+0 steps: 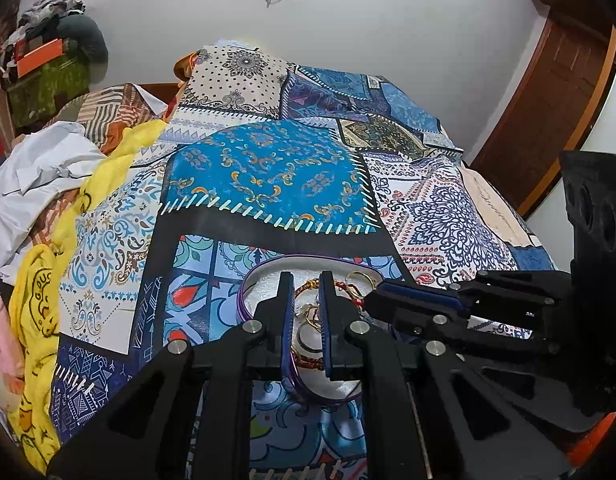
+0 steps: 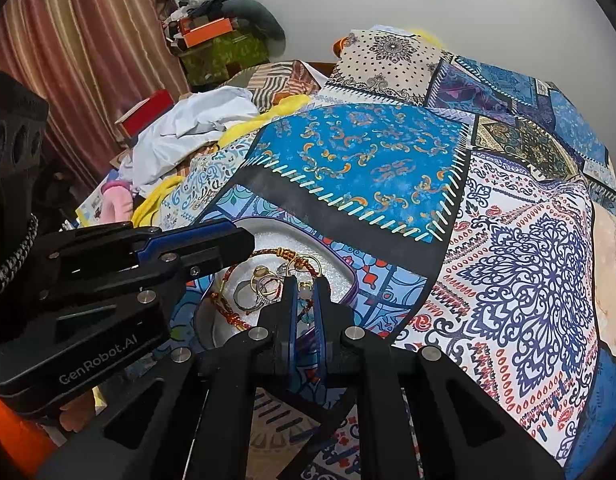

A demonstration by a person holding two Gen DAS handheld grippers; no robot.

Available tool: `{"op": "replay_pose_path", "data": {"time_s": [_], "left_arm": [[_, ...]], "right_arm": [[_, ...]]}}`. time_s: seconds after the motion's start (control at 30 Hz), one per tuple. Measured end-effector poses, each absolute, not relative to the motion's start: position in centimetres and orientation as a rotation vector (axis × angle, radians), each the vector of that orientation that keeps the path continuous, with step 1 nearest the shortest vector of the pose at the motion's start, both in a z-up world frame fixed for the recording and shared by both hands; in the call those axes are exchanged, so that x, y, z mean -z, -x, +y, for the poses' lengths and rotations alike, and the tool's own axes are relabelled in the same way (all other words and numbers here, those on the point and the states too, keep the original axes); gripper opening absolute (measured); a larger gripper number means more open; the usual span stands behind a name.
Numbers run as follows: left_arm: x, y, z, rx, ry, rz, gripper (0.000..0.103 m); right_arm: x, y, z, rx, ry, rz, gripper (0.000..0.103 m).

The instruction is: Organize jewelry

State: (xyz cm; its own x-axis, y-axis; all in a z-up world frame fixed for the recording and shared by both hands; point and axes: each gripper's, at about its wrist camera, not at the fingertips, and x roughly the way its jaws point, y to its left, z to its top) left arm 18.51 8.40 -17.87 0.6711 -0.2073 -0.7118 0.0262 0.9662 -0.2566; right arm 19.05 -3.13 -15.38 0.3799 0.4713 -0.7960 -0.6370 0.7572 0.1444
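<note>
Purple-rimmed tray (image 2: pixel 350 280) with white foam lining, set on a patchwork bedspread (image 2: pixel 388 160); contents: red-and-gold cord bracelet (image 2: pixel 232 314), several rings (image 2: pixel 260 286), gold hoop (image 2: pixel 308 262). Left gripper (image 1: pixel 307 300) over the tray, fingers narrowly parted, nothing visibly held. Right gripper (image 2: pixel 306 300) at the tray's near rim, fingers nearly together; whether it grips anything cannot be told.

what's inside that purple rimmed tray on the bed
The tray has a white foam lining holding a red braided bracelet, several rings and a gold hoop. Both grippers cover part of it.
</note>
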Motion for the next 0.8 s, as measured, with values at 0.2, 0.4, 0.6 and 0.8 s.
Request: {"op": "replay_pose_path", "data": {"time_s": [0.2, 0.4, 0.6, 0.8], "left_arm": [[17.0, -18.0, 8.2, 0.12, 0.219, 0.814, 0.01], [15.1, -16.7, 8.6, 0.083, 0.214, 0.777, 0.01], [11.4, -14.2, 8.6, 0.042, 0.178, 0.689, 0.01], [5.7, -9.9, 8.1, 0.013, 0.142, 0.531, 0.013]], "right_arm": [[15.3, -19.0, -2.9, -0.716, 0.217, 0.948, 0.01], [13.9, -18.6, -3.6, -0.702, 0.19, 0.921, 0.022], [9.7, -17.2, -5.2, -0.68, 0.15, 0.81, 0.022], [2.7, -13.5, -7.8, -0.658, 0.087, 0.591, 0.022]]}}
